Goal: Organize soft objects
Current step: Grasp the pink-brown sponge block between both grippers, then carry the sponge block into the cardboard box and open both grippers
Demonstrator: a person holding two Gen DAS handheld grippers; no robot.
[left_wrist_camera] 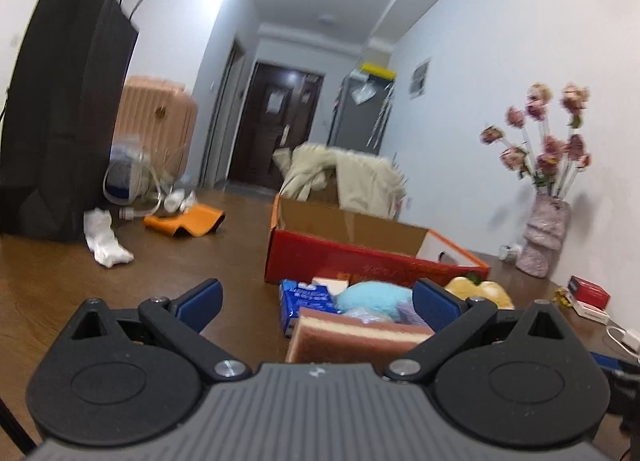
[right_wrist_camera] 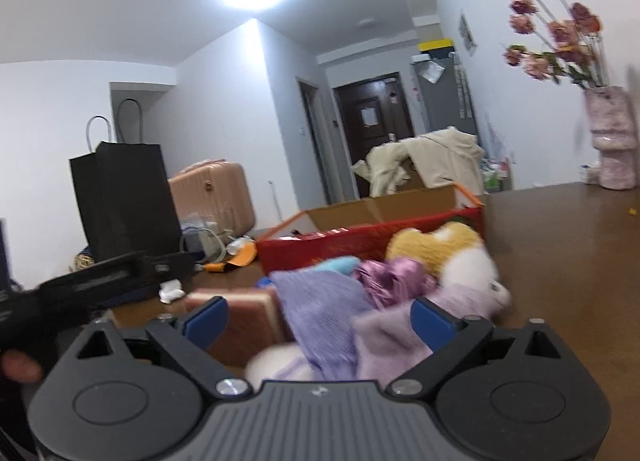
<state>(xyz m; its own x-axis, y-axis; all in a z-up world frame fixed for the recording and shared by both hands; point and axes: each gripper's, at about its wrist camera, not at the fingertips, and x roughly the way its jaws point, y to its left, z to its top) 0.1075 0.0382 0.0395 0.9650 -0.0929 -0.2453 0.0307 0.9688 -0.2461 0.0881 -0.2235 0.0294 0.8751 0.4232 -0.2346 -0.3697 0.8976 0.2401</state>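
A pile of soft things lies on the brown table in front of an open red cardboard box (left_wrist_camera: 360, 257), which also shows in the right wrist view (right_wrist_camera: 360, 237). In the left wrist view I see a pink layered sponge (left_wrist_camera: 356, 337), a light blue plush (left_wrist_camera: 372, 297), a blue tissue pack (left_wrist_camera: 304, 301) and a yellow plush (left_wrist_camera: 480, 289). My left gripper (left_wrist_camera: 316, 301) is open just before the sponge. In the right wrist view a lilac cloth (right_wrist_camera: 320, 313), a pink fuzzy cloth (right_wrist_camera: 392, 337), shiny purple fabric (right_wrist_camera: 392, 277) and the yellow plush (right_wrist_camera: 436, 245) lie heaped. My right gripper (right_wrist_camera: 320, 313) is open around the lilac cloth.
A tall black paper bag (left_wrist_camera: 60, 121) stands at the table's left, with a white sock (left_wrist_camera: 104, 237) and an orange object (left_wrist_camera: 184, 221) near it. A vase of pink flowers (left_wrist_camera: 540, 233) stands at the right by the wall. The left gripper's body (right_wrist_camera: 100, 281) shows in the right wrist view.
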